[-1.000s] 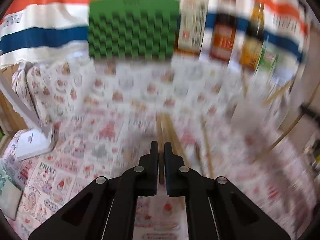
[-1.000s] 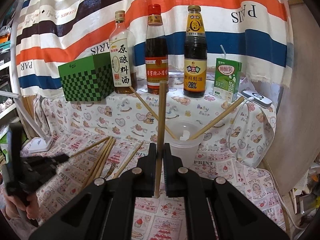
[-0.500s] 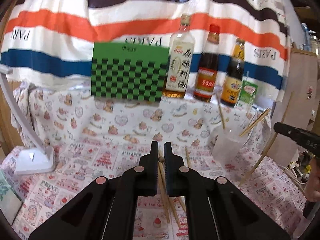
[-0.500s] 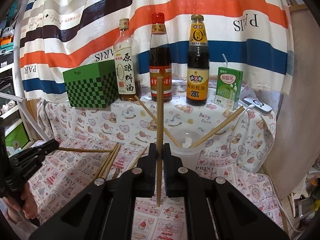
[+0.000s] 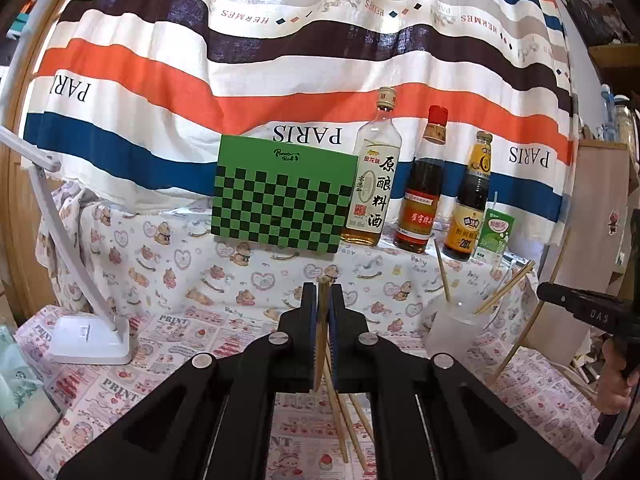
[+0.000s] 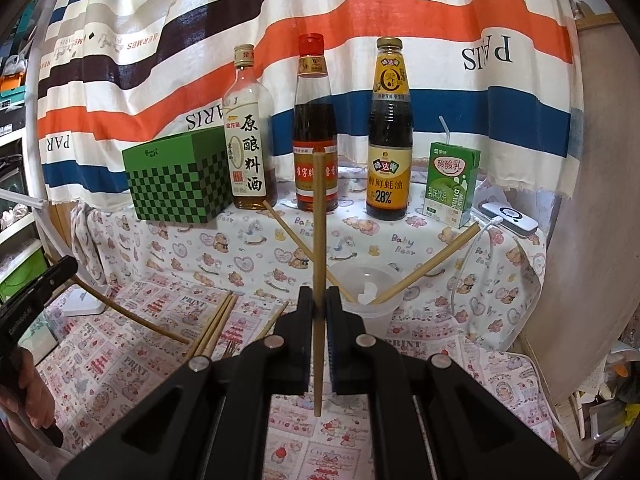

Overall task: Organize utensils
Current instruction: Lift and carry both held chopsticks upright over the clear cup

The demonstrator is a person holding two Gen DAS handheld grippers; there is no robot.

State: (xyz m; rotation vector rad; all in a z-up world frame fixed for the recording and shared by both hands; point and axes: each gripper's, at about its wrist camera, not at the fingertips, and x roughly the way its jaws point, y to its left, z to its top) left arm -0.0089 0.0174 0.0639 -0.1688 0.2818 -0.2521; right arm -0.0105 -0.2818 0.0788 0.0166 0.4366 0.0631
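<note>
Left wrist view: the left gripper (image 5: 323, 292) is clenched on a chopstick (image 5: 321, 332) whose tip shows just above the jaws and whose other end hangs below them. More chopsticks (image 5: 347, 420) lie loose on the printed cloth (image 5: 168, 352) beneath. To the right stands a clear cup (image 5: 452, 328) with two chopsticks leaning out of it, near the right gripper (image 5: 580, 308).

Right wrist view: the right gripper (image 6: 319, 300) is clamped on an upright chopstick (image 6: 319, 240) — its top reaches the red-capped bottle (image 6: 315, 128). The cup (image 6: 368, 292) sits just behind the jaws.
</note>
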